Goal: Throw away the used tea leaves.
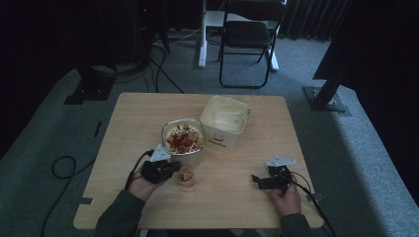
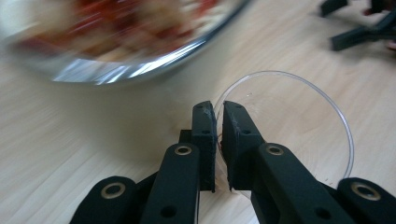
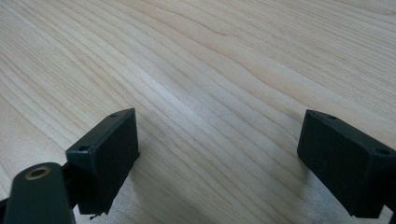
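Left gripper (image 2: 218,122) pinching clear cup (image 2: 299,126) rim beside bowl (image 1: 183,138); right gripper (image 3: 217,154) spread wide.

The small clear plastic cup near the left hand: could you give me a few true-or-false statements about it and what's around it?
1. The left tool pinches the rim of the small clear plastic cup. True.
2. The right tool is clamped on a spoon. False: its jaws stand wide apart over the bare light wooden table.
3. The small clear plastic cup stands inside the cream square tub. False: it stands on the table, in front of the shiny metal bowl of red and pale food pieces.
4. The cream square tub stands beside the metal bowl. True.
5. The cup holds some food in the high view. True.
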Tool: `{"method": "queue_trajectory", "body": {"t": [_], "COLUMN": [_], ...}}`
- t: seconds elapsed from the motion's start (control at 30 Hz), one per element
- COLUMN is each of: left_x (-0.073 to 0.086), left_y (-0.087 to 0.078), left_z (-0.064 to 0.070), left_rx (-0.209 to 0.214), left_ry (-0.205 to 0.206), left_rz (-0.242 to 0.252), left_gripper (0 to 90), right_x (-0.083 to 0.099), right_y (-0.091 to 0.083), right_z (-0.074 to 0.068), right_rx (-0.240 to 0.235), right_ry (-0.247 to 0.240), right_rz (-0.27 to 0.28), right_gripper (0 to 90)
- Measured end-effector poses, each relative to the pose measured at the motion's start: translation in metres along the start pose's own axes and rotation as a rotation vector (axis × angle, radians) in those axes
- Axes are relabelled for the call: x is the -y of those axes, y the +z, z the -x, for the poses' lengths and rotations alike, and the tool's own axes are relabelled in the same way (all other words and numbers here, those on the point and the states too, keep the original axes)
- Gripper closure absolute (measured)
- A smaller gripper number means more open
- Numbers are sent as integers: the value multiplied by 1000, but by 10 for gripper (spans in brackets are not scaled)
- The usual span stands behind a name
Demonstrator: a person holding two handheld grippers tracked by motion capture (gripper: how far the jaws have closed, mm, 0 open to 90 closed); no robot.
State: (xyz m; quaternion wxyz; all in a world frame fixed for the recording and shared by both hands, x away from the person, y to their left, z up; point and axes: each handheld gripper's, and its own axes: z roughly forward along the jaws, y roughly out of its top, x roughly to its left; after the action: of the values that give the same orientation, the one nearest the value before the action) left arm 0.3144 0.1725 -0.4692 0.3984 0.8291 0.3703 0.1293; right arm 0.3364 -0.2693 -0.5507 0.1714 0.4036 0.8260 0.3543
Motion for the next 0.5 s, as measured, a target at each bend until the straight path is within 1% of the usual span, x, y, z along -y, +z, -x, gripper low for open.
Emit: {"method": "queue_trajectory", "body": {"t": [0.13,0.2,0.27,0.37,0.43,0.5], "left_x": [13,16,16,14,9,3], "left_y": [-19,-25,-29,-29,-26,-19], "left_z": [-27,-41,-57,-85,-105,-122], "left_rx": [-87,-145,-191,-258,-288,-312], "left_ry": [-51,-75,-108,-170,-219,-255], "left_rz": [-6,-7,3,22,35,50], "left_gripper": [839,838,839,837,836,835], "right_x": [0,0,0,0,0,0], "right_y": [0,0,0,0,0,0], "right_z": [0,0,0,0,0,0], "right_rx": [1,0,1,1,1,1], "right_ry": [1,2,1,1,2,2], "right_rz": [0,0,0,0,0,0], "right_gripper": [122,122,122,122,122,122]}}
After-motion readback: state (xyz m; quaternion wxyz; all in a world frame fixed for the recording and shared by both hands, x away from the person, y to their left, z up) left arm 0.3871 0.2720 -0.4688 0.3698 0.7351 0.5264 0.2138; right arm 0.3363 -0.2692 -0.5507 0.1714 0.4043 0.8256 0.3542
